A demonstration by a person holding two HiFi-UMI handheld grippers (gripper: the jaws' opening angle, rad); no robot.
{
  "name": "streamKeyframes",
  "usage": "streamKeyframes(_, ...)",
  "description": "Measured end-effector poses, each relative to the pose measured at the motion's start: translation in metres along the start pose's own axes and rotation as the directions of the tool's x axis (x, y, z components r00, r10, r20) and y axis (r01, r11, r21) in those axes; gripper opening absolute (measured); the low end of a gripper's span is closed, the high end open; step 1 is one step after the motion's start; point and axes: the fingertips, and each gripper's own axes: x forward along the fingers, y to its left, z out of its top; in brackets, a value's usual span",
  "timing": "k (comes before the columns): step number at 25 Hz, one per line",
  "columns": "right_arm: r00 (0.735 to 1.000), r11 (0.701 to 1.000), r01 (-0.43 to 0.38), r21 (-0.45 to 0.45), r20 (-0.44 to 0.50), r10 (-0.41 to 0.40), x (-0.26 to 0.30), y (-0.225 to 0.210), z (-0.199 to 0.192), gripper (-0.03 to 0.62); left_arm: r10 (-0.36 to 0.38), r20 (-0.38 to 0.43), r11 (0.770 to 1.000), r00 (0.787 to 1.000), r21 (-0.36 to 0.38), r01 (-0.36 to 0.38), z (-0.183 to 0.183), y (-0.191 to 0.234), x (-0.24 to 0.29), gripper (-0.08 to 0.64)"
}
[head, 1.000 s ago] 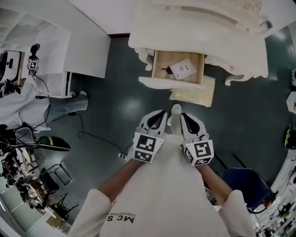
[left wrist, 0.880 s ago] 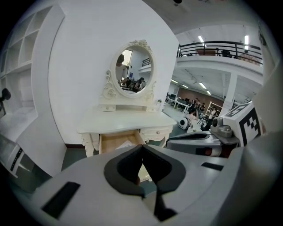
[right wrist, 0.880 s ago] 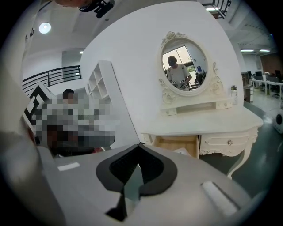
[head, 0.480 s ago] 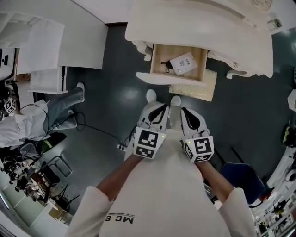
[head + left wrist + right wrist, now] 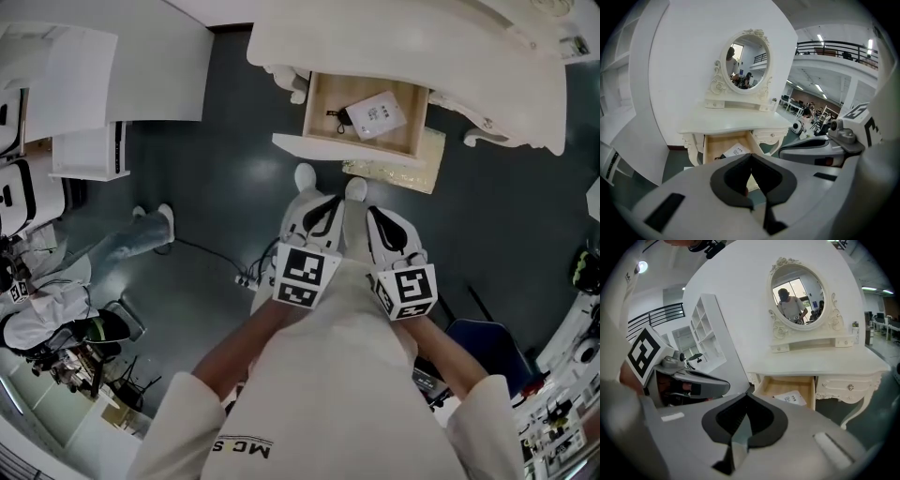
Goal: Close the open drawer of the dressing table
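Left gripper [image 5: 321, 214]: I hold it low before my body, my two fingers pressed together at the tips with nothing between them.
Right gripper [image 5: 382, 223]: just beside the left one, its fingers likewise closed tip to tip and empty.
Drawer [image 5: 342, 150]: pulled out from the dressing table [image 5: 403, 37], ahead of both grippers and apart from them; neither touches it.
Drawer contents: a white printed packet [image 5: 380, 112] lies on the wooden bottom, with a small black item [image 5: 339, 117] at its left.
Mirror [image 5: 746, 61]: oval, upright at the back of the tabletop.
Floor: a pale mat [image 5: 398, 171] lies under the drawer front; my shoes [image 5: 306, 176] stand just short of it.
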Motion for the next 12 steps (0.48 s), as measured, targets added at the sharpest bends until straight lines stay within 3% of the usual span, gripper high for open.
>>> streamKeyframes(12,0.999,1.000,-0.005,-0.001,-0.045,0.005,0.037,-0.028,-0.027,0.000,0.042,-0.022,0.999,0.999,-0.015,-0.042,-0.020,0.011,0.047,0.010)
